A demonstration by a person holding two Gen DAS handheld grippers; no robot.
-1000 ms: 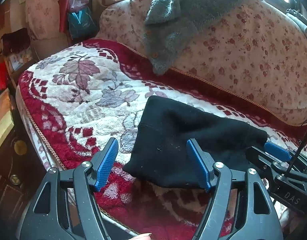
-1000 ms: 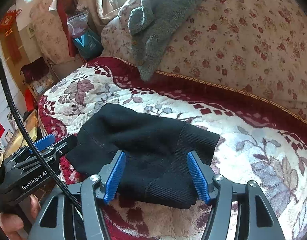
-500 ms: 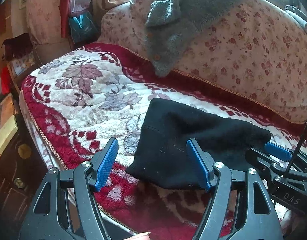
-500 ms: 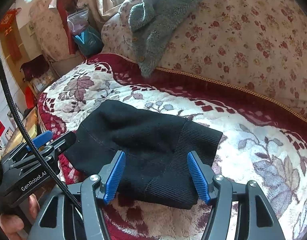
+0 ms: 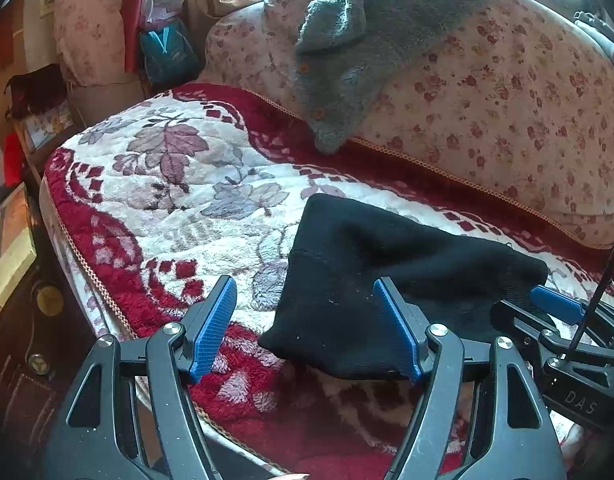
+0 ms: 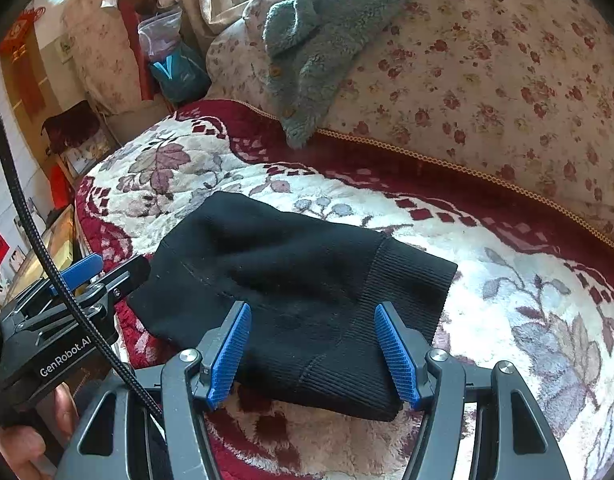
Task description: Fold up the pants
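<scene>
The black pants (image 5: 387,272) lie folded into a compact bundle on the red and white floral blanket (image 5: 179,184). They also show in the right wrist view (image 6: 291,292), ribbed end to the right. My left gripper (image 5: 307,328) is open and empty, just in front of the bundle's left corner. My right gripper (image 6: 313,352) is open and empty, its blue pads (image 6: 397,352) straddling the bundle's near edge above it. Each gripper shows in the other's view, the right one (image 5: 555,312) and the left one (image 6: 83,272).
A grey fleece garment (image 5: 367,40) hangs over the floral sofa back (image 5: 507,112). The blanket's front edge (image 5: 99,280) drops to dark wooden furniture (image 5: 27,320) on the left. Bags and clutter (image 5: 163,40) stand beyond the sofa's far end.
Both grippers have drawn back slightly from the pants and stayed open. The bundle has not moved.
</scene>
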